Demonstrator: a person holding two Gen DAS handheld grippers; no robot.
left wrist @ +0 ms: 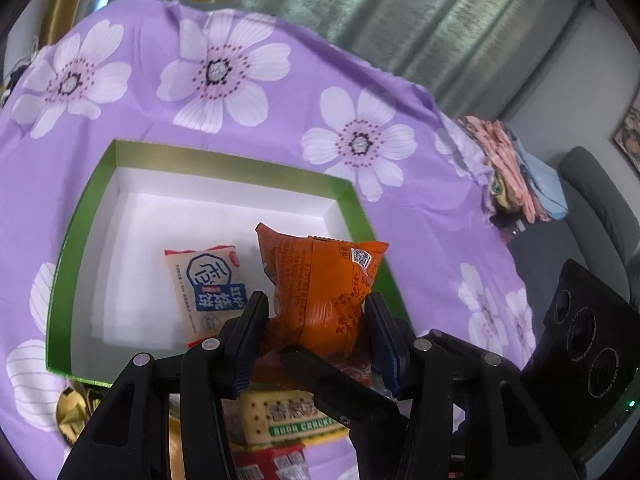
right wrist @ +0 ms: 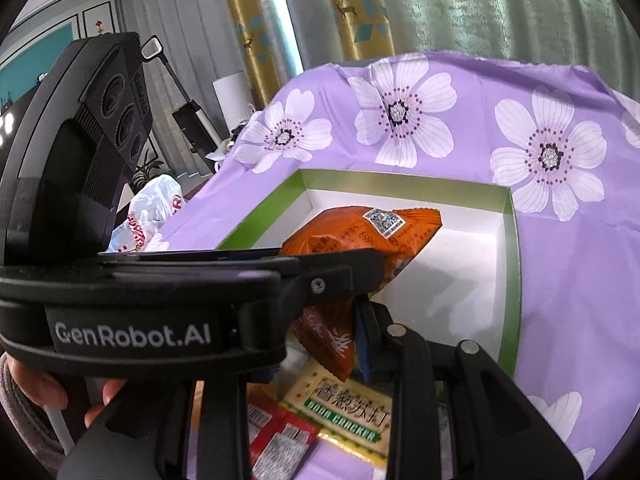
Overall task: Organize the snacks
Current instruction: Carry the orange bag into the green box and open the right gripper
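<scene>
An orange snack packet [left wrist: 320,280] hangs over the near right part of a green box with a white inside [left wrist: 80,240]. My left gripper [left wrist: 316,316] is shut on the packet's middle. The right gripper's finger [left wrist: 320,368] crosses under the packet's lower end. In the right wrist view the left gripper [right wrist: 360,264] reaches across from the left, pressed on the orange packet [right wrist: 360,232]. My right gripper [right wrist: 328,332] is shut on its lower corner; one of its fingers is hidden. A cream packet [left wrist: 204,280] lies inside the box [right wrist: 516,280].
A soda cracker pack [left wrist: 288,420] [right wrist: 348,412] and red packets [right wrist: 276,440] lie on the purple flowered cloth [left wrist: 420,220] in front of the box. Folded cloths [left wrist: 516,168] and a grey sofa [left wrist: 592,200] are at the right. A white plastic bag [right wrist: 156,204] lies at the left.
</scene>
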